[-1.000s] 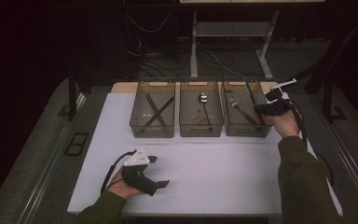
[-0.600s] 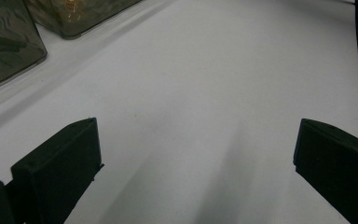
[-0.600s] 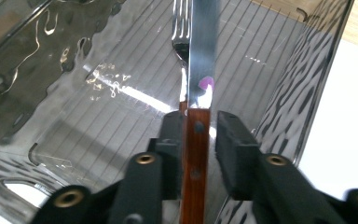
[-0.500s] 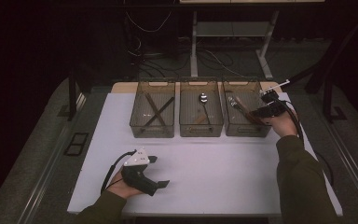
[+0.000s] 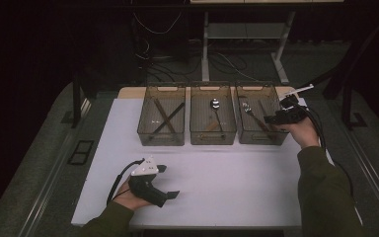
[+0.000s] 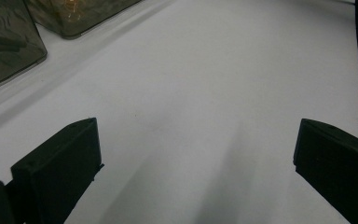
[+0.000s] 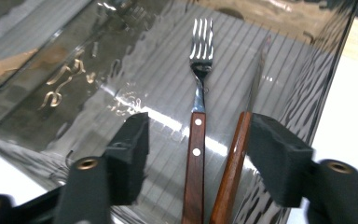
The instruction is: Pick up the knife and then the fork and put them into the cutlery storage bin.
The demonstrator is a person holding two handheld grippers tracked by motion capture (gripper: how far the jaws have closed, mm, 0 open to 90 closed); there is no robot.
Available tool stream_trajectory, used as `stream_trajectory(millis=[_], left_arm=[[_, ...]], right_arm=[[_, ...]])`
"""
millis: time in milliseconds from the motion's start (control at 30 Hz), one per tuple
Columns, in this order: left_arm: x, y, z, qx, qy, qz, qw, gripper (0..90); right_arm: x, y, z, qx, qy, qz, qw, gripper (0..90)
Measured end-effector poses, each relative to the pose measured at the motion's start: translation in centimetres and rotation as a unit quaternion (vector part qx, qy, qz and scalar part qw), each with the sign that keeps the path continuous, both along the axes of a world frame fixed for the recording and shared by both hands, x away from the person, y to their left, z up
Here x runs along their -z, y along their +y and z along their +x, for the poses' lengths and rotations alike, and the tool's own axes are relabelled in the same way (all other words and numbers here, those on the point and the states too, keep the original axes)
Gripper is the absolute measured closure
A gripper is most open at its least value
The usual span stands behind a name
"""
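The right tongs [image 7: 198, 158] are held over the right-hand bin [image 5: 260, 138], their jaws apart and just opened wider. A wooden-handled fork [image 7: 196, 116] is seen lying loose on the bin floor between them, beside a knife [image 7: 242, 135], untouched by the pads. The left tongs [image 6: 193, 158] are rested on the white worktop [image 5: 227, 182], jaws wide apart.

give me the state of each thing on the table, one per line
right gripper: jaws just opened, above the fork, not gripping
left gripper: open, resting on the table
fork: lying flat in the right bin
knife: lying beside the fork
spoon: lying in the middle bin
left bin: holds two crossed sticks
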State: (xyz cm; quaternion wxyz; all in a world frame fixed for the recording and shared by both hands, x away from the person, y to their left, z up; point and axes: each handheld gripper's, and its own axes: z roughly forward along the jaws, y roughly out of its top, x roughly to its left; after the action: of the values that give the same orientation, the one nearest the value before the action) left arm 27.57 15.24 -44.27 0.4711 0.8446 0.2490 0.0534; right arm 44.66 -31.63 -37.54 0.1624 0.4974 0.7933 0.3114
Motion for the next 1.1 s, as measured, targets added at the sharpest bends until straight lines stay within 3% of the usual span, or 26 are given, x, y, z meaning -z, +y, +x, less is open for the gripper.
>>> stream_trajectory(millis=[167,367,467,800,1100], left_arm=[[0.0,0.0,0.0,-0.002,0.0,0.001,1.0,0.4],[0.0,-0.1,0.1,-0.004,0.0,0.002,1.0,0.5],[0.0,0.0,0.1,-0.006,-0.001,0.002,1.0,0.5],[0.0,0.1,0.0,-0.001,-0.002,0.006,1.0,0.4],[-0.1,0.1,0.0,-0.001,-0.003,0.008,1.0,0.5]], right_arm=[[-0.4,0.0,-1.0,-0.017,-0.013,0.032,0.9993,27.9],[-1.0,0.1,-2.5,-0.033,-0.045,0.054,0.997,19.7],[-1.4,0.0,-3.3,-0.042,-0.049,0.068,0.9956,17.7],[-1.8,0.3,-6.6,-0.065,-0.079,0.084,0.9912,13.6],[-0.4,1.3,-9.4,-0.079,-0.097,0.089,0.9881,13.6]])
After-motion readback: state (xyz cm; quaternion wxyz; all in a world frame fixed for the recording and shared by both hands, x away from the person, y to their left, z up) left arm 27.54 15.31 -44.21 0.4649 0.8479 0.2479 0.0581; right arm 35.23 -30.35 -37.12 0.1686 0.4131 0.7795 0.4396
